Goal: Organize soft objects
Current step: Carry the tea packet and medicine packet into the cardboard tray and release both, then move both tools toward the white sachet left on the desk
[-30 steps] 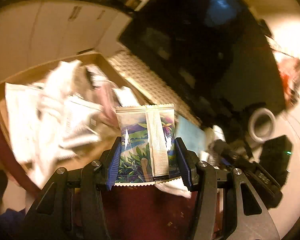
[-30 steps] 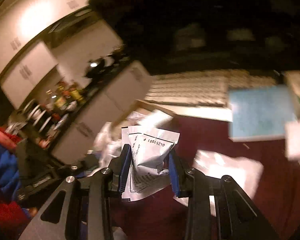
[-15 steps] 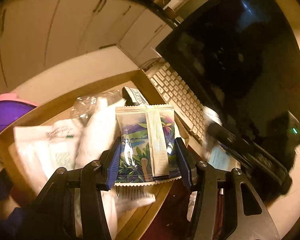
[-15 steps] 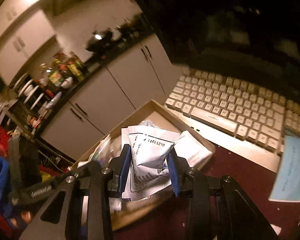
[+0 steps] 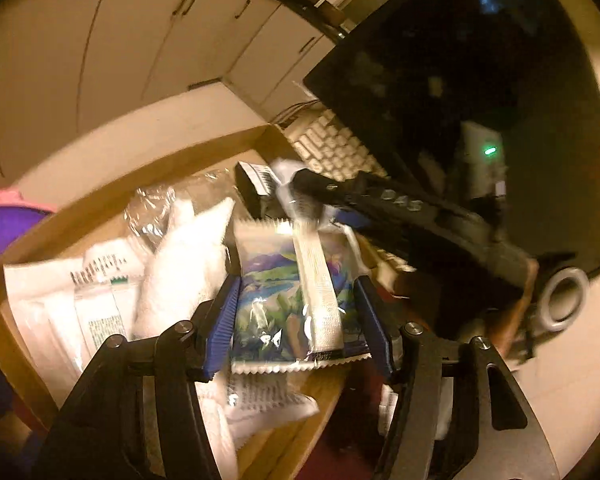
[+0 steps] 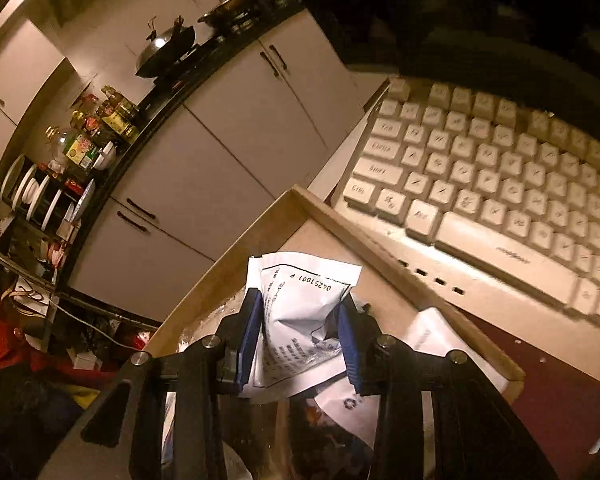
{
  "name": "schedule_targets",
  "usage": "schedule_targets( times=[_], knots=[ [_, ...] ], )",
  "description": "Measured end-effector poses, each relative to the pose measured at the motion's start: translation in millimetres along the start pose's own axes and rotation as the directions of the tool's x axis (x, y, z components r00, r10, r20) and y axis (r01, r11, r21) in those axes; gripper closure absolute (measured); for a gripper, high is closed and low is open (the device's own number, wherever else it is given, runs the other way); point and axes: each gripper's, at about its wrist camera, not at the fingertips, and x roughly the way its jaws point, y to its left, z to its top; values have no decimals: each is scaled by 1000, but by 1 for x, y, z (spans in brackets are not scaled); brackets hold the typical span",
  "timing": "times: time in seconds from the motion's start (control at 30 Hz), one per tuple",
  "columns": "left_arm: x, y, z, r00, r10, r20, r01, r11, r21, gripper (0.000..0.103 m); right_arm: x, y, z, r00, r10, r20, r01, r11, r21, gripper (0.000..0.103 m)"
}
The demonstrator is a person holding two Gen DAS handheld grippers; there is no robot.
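Note:
My left gripper (image 5: 298,320) is shut on a colourful snack packet (image 5: 296,300) with a landscape print, held over the near corner of a cardboard box (image 5: 172,156). The box holds several white soft packets (image 5: 184,268) and clear wrappers. My right gripper (image 6: 300,332) is shut on a crumpled white pouch (image 6: 300,304) with black print, held above the same box (image 6: 332,216) near its far corner. The right gripper's body (image 5: 400,208) reaches in from the right in the left wrist view.
A white keyboard (image 6: 500,176) lies just beyond the box, with a dark monitor (image 5: 460,80) behind it. A tape roll (image 5: 562,298) sits at right. A purple container (image 5: 4,224) stands left of the box. Kitchen cabinets (image 6: 204,160) fill the background.
Both grippers have moved with their packets from over the dark red table toward the cardboard box and now hover over it. The right gripper has come into the left wrist view.

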Motion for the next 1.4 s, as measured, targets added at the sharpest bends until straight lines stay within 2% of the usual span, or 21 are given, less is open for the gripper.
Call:
schedule_targets(
  times=[0.1,0.17,0.3,0.33,0.4,0.43,0.47,0.67,0.77,0.8,0.83,0.87,0.9,0.97,1.03,1.1,1.13,1.2,1.27,1.37,1.4],
  knots=[
    [-13,3,-7,999,-50,11,50,999,-13,42,-14,-2,-3,999,27,22,-28,999,26,62],
    [-18,2,-12,999,-38,35,39,999,-11,38,-37,-2,-7,996,41,80,-43,999,26,52],
    [-24,-6,-16,996,-32,78,35,999,-38,37,-86,-2,-14,985,44,170,-44,999,0,45],
    [-24,-8,-16,996,-27,80,31,998,-54,37,-100,-5,-20,981,56,187,-58,998,3,44],
    [-27,-13,-21,992,47,114,-39,997,-72,37,-123,-11,-34,974,85,209,-86,996,-2,42],
    [-27,-17,-25,981,137,140,-128,989,-74,37,-129,-15,-40,972,91,216,-93,996,-1,41],
    [-25,-21,-27,972,178,151,-170,983,-66,37,-136,-22,-49,972,94,215,-98,995,6,41],
    [-18,-53,-57,934,277,225,-297,953,59,37,-163,-64,-88,971,102,214,-122,989,81,41],
    [-9,-66,-70,901,333,277,-384,910,155,37,-177,-87,-116,967,102,233,-138,980,144,41],
    [-2,-69,-76,883,355,307,-421,889,181,37,-182,-96,-128,961,112,252,-151,978,143,41],
    [6,-72,-78,853,446,271,-502,843,192,37,-184,-102,-136,969,74,235,-116,979,170,41],
    [9,-72,-79,857,449,255,-503,836,220,37,-189,-112,-148,972,42,231,-92,973,210,41],
    [10,-75,-82,875,407,262,-473,834,284,37,-193,-115,-155,970,43,241,-93,975,201,41],
    [12,-80,-77,854,443,274,-511,812,281,37,-201,-124,-168,975,-1,223,-41,982,183,41],
    [10,-82,-70,897,384,219,-429,876,221,37,-211,-135,-179,973,-18,232,-29,980,196,41],
    [8,-84,-70,932,310,186,-341,925,167,37,-221,-149,-191,958,-29,285,-46,967,252,41],
    [6,-87,-72,940,287,183,-317,934,164,37,-225,-158,-198,951,-30,307,-60,958,279,41],
    [4,-91,-77,934,301,191,-332,930,160,37,-224,-171,-210,944,-19,329,-94,942,323,41],
    [4,-94,-82,946,276,168,-305,935,180,37,-221,-183,-220,950,5,313,-121,928,353,41],
    [10,-111,-91,947,271,174,-303,934,188,37,-223,-194,-225,954,-48,296,-73,921,382,41],
    [12,-117,-93,956,248,158,-277,940,200,37,-224,-198,-225,955,-52,292,-75,910,407,41]
  ],
)
